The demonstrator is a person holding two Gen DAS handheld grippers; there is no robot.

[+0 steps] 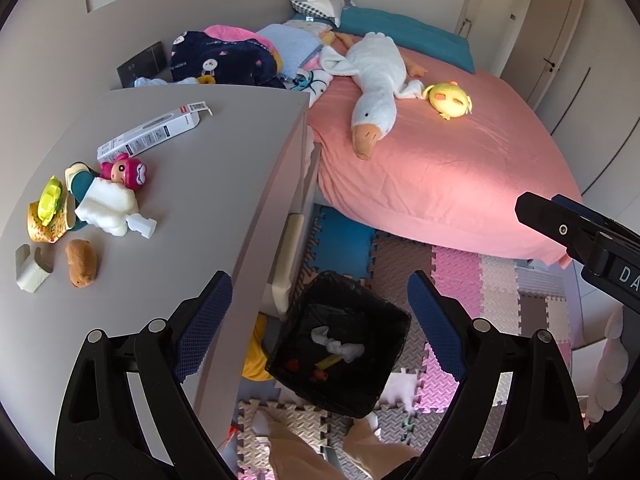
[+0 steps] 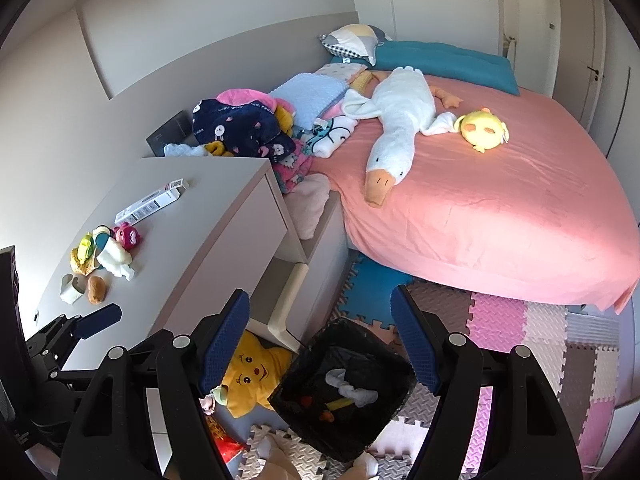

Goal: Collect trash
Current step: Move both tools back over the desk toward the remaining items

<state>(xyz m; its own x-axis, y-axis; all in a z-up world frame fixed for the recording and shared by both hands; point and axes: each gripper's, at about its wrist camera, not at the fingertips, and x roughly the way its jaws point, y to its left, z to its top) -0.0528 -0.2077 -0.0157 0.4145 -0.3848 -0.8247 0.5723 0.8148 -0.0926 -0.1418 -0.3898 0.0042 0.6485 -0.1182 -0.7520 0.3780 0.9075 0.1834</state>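
Both grippers hang over the black trash bin (image 1: 340,344) with nothing in them. Left gripper (image 1: 320,320) has its blue fingers (image 1: 208,320) wide apart, and the bin shows in the gap between them. Right gripper (image 2: 320,340) has its fingers apart too, and the bin sits between those as well.

Inside the bin lies a white crumpled tissue (image 1: 340,344), with a yellow bit and small red bits beside it. The bin stands on the floor, on soft puzzle mats (image 1: 460,276) in pink, grey and blue.

Just beside the bin is a grey table (image 1: 180,200). On it lie more things: white foam pieces (image 1: 108,208), a small white box (image 1: 154,132), a paper cup with a yellow lid (image 1: 46,216), a pink doll head (image 1: 124,170), a little brown toy (image 1: 82,262) and a white torn scrap (image 1: 32,272).

Past the table is a bed with a pink sheet (image 1: 440,168). A big white goose toy (image 1: 376,92) and a yellow chick toy (image 1: 448,100) lie on it.
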